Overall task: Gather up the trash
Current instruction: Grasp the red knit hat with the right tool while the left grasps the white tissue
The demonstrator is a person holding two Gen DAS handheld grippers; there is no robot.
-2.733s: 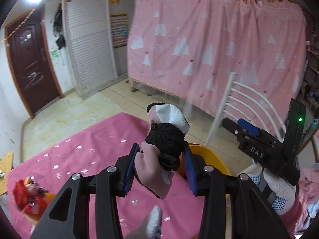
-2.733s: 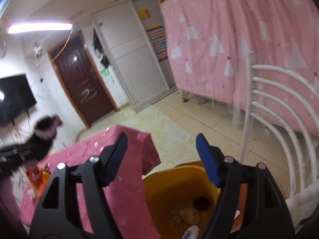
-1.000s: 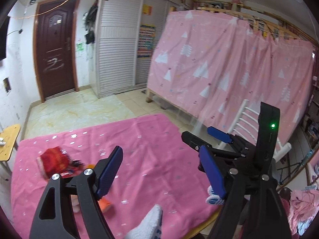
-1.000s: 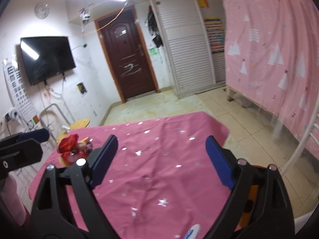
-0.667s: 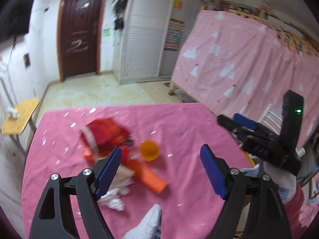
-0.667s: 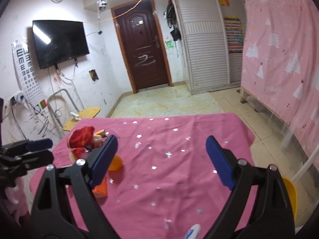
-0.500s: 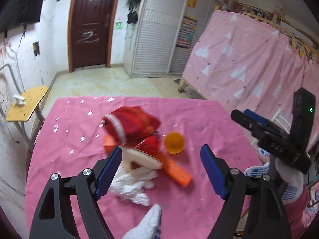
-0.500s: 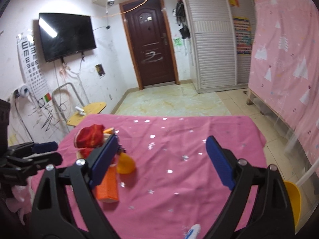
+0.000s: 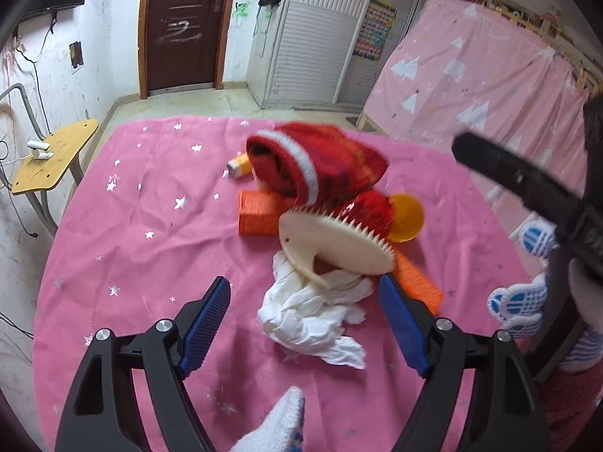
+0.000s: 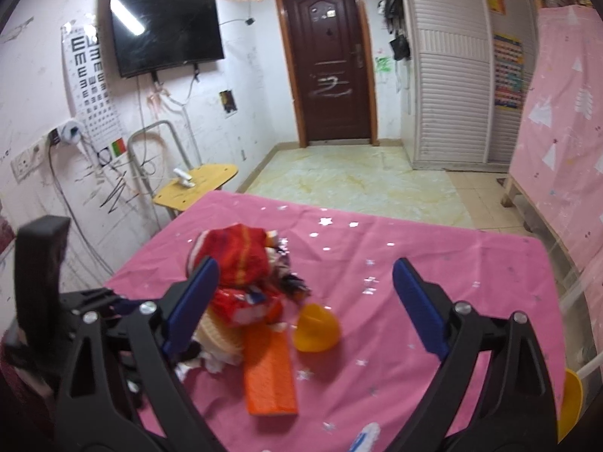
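Left gripper (image 9: 303, 314): jaws spread wide, nothing pinched, hung over the near end of a crumpled white tissue (image 9: 311, 314) that lay on the pink tablecloth (image 9: 124, 248) between the two blue pads (image 9: 205, 320). Just beyond the tissue, a cream comb-like brush (image 9: 335, 245) tipped on its edge, teeth toward the far right, resting on the tissue's upper folds. Behind that, a red knitted hat with a white band (image 9: 316, 165) heaped atop an orange box (image 9: 260, 213), with a yellow cup (image 9: 407, 216) on its side just to the right (partly hidden by red fabric). A second orange piece (image 9: 418, 282) poked out beside the right pad.

Right gripper (image 10: 303, 312): likewise released and empty, held above the cloth with the same pile under its left finger and the yellow cup between the fingers, farther off. Gloved hand (image 9: 524, 301) and black body of that tool visible at the right edge of the left view. Farther out: a small wooden stool (image 10: 196, 184), a dark door (image 10: 328, 64), a wall television (image 10: 166, 22).
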